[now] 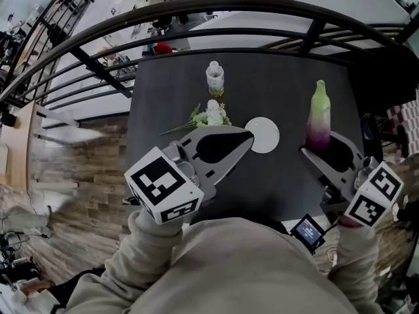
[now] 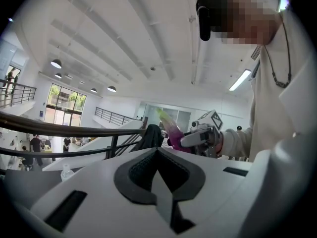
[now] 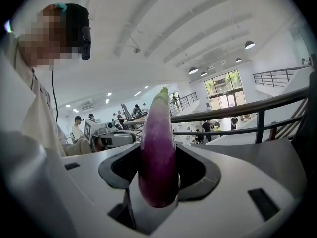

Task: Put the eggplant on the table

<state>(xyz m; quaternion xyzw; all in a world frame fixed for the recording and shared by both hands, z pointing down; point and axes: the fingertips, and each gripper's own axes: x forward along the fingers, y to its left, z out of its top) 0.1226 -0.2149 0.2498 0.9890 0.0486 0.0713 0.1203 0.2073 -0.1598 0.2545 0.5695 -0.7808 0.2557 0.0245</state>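
A purple eggplant [image 1: 319,120] with a pale green top stands upright over the right side of the dark table [image 1: 281,182]. My right gripper [image 1: 319,148] is shut on its lower end. In the right gripper view the eggplant [image 3: 158,148] fills the space between the jaws of the right gripper [image 3: 158,155]. My left gripper [image 1: 249,137] hovers over the table's middle with its tips together and nothing between them. From the left gripper view, the left gripper [image 2: 157,150] is shut and looks across at the eggplant [image 2: 173,133] held in the other gripper.
A small clear bottle [image 1: 215,78] stands at the table's far side. White flowers [image 1: 209,116] lie in front of it, beside a white round disc [image 1: 263,135]. A black railing [image 1: 196,15] runs behind the table. A small screen device [image 1: 308,231] sits at the near edge.
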